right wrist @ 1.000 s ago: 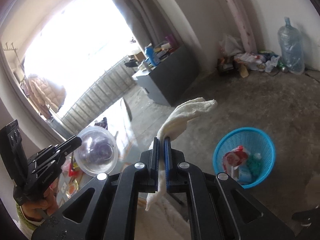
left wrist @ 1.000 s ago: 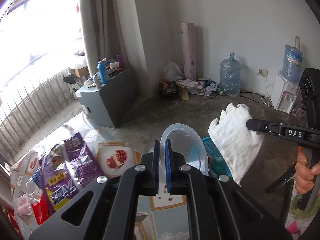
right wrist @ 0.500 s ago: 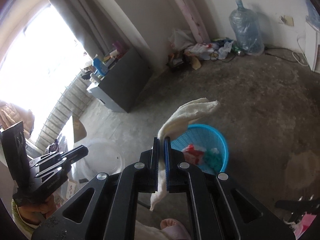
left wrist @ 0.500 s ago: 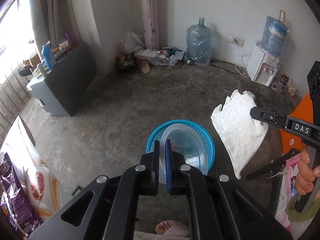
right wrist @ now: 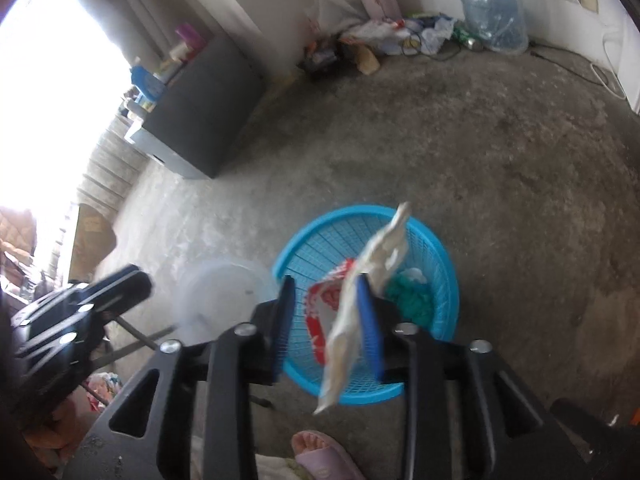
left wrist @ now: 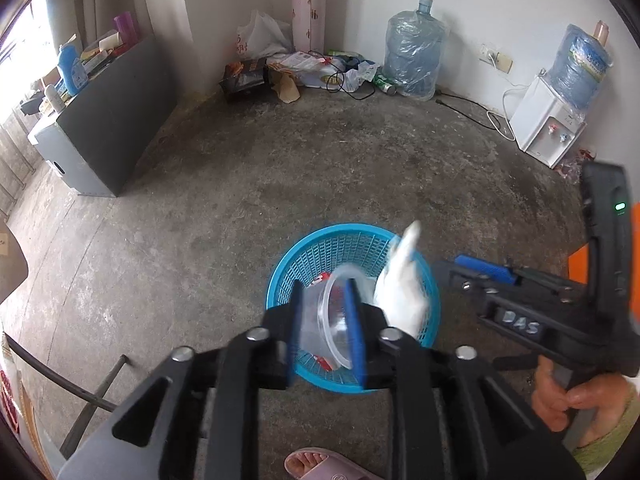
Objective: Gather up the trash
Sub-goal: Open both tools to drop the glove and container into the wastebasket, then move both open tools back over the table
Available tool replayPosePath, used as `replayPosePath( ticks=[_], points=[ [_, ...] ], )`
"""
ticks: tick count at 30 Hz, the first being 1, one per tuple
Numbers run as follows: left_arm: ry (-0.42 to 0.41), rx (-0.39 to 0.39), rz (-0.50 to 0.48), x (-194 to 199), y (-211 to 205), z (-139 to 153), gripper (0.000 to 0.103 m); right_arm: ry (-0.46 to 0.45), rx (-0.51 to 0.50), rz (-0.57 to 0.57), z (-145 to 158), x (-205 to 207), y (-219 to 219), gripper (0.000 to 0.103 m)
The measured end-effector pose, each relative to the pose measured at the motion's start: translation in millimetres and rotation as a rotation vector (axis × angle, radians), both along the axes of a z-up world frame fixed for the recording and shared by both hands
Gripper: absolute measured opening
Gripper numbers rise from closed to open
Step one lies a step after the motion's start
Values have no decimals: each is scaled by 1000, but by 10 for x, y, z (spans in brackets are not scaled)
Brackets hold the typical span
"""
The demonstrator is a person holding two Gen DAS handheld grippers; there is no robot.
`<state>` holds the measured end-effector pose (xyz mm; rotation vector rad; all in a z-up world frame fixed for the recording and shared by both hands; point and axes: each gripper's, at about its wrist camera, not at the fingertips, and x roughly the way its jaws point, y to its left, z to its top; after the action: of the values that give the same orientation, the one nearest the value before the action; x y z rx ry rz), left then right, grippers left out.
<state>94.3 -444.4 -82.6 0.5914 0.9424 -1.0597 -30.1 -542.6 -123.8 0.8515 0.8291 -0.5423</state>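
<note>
A blue mesh trash basket (left wrist: 316,248) stands on the concrete floor, also in the right wrist view (right wrist: 436,248), with red-white wrappers and green trash inside. My left gripper (left wrist: 326,316) is open above it, and a clear plastic bowl (left wrist: 334,320) falls loose between its fingers. My right gripper (right wrist: 326,320) is open above the basket, and a white cloth glove (right wrist: 360,308) drops beside its right finger. The glove (left wrist: 400,292) shows blurred in the left wrist view, left of the right gripper (left wrist: 484,272). The bowl (right wrist: 224,296) appears blurred in the right wrist view.
A dark grey cabinet (left wrist: 108,120) with bottles stands at left. Clutter (left wrist: 304,68) and a water jug (left wrist: 412,60) lie along the far wall, a white water dispenser (left wrist: 552,124) at right. A foot in a pink slipper (left wrist: 320,464) is just below the basket.
Both grippers have opened over the basket. The bowl and the glove, held shut before, are now loose and falling toward it. Both grippers moved closer above the basket.
</note>
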Motion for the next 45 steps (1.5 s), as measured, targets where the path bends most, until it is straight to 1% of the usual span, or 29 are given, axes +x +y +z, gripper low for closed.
replayPosePath(
  ticks=[3, 8, 13, 16, 17, 19, 20, 23, 25, 26, 28, 29, 33, 36, 39, 42, 45],
  points=[
    [1, -30, -1, 17, 52, 73, 29, -10, 14, -32, 12, -55, -32, 35],
    [0, -73, 30, 70, 213, 242, 30, -57, -26, -79, 219, -215, -15, 38],
    [-4, -137, 57, 85, 490, 519, 30, -102, -54, -121, 446, -379, 41, 43],
    [-7, -179, 68, 75, 691, 702, 30, -140, -48, -120, 616, -402, 198, 47],
    [-10, -195, 77, 74, 799, 771, 32, -155, -47, -103, 670, -380, 283, 49],
    [-18, -230, 99, 85, 1086, 905, 38, -183, -46, -40, 777, -277, 541, 51],
    [-27, -240, 120, 100, 1250, 953, 40, -196, -41, -5, 812, -220, 673, 54],
    [-65, -239, 222, 159, 1797, 1044, 44, -206, -23, 149, 861, 28, 1129, 59],
    [-92, -235, 311, 199, 2249, 1113, 45, -186, -32, 249, 896, 187, 1411, 59],
    [-118, -232, 370, 218, 2551, 1164, 45, -180, -40, 290, 922, 248, 1519, 59],
    [-165, -225, 469, 228, 3002, 1255, 46, -191, -51, 365, 1000, 328, 1710, 59],
    [-197, -218, 547, 225, 3324, 1309, 46, -205, -56, 395, 1049, 353, 1781, 59],
    [-268, -203, 781, 114, 4281, 1429, 47, -257, -56, 467, 1173, 438, 1986, 59],
    [-277, -205, 912, -2, 4836, 1425, 47, -266, -45, 530, 1240, 542, 2196, 59],
    [-258, -219, 963, -102, 5181, 1350, 47, -264, -53, 602, 1301, 694, 2428, 59],
    [-238, -231, 962, -160, 5343, 1240, 47, -267, -46, 648, 1366, 761, 2666, 59],
    [-216, -258, 937, -176, 5407, 1160, 47, -263, -54, 683, 1422, 818, 2859, 58]
  ],
)
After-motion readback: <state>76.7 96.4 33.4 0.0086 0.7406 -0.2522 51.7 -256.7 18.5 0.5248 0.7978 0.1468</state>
